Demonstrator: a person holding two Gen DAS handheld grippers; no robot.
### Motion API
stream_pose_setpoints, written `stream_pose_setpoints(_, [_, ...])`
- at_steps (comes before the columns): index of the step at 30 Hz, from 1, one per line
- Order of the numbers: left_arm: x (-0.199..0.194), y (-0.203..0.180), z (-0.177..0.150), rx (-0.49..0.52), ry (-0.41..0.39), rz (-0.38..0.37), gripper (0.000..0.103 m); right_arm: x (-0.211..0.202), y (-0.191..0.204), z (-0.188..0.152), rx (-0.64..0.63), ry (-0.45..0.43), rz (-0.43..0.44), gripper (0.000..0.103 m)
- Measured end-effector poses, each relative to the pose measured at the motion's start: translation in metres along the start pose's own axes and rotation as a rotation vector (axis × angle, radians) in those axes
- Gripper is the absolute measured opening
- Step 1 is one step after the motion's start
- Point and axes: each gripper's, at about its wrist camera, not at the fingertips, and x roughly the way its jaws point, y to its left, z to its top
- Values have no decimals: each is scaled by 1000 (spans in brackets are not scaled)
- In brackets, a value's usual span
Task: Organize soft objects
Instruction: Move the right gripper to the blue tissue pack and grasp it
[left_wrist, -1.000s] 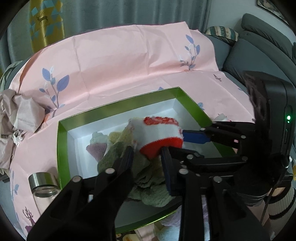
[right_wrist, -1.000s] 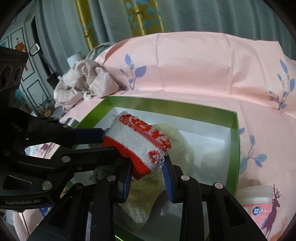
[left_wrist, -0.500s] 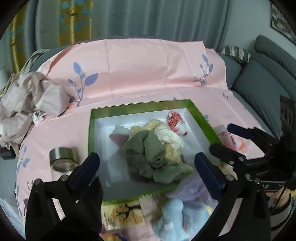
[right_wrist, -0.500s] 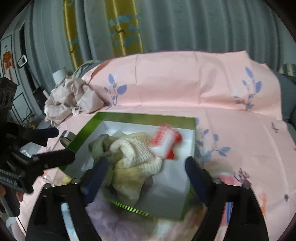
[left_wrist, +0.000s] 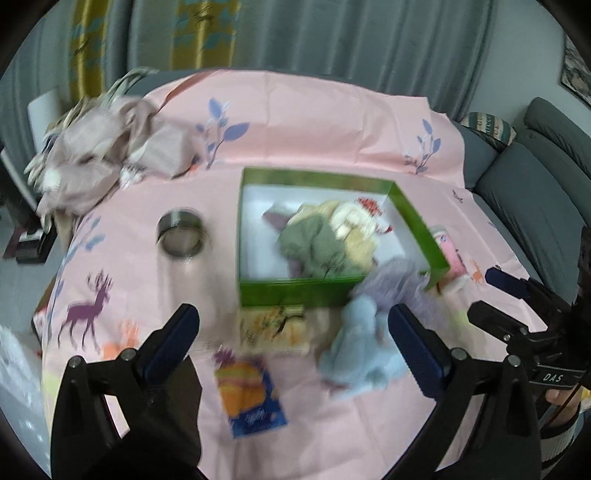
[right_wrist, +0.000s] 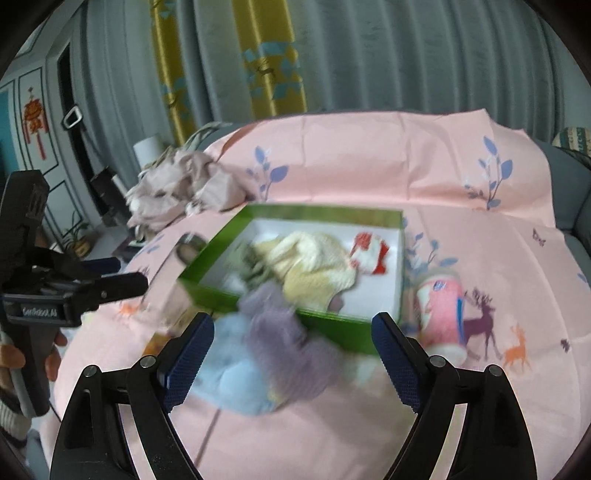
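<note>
Home living room: grey sofa (left_wrist: 546, 184), curtains (right_wrist: 332, 55).

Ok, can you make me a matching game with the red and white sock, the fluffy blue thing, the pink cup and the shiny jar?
Things:
1. red and white sock
2. fluffy blue thing
3. pink cup
4. shiny jar

Places:
A. left of the green box
B. in the box
C. lying right of the box
D. on the cloth in front of the box

Pairs: 1-B, 2-D, 3-C, 4-A

A metal-rimmed jar (left_wrist: 181, 236) stands on the pink tablecloth (left_wrist: 314, 110); a pink canister (right_wrist: 441, 314) lies right of the box; grey curtains (right_wrist: 406, 55) hang behind
</note>
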Motion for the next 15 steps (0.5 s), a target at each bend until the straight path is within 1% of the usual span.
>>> stream_pose_setpoints(5, [-4, 30, -27, -74, 35, 20, 102, 5, 19, -25, -26, 64, 68, 87])
stream_pose_setpoints(8, [-3, 49, -46, -129, 63, 17, 102, 9, 32, -39, -46, 90, 111, 87])
stream_pose_setpoints(11, [1, 60, -63, -161, 93, 10, 102, 16, 48, -54, -58, 122, 172, 87])
stream_pose_setpoints(15, [7, 65, -82, -173, 114, -3, 101, 27, 70, -75, -80, 166, 238, 87])
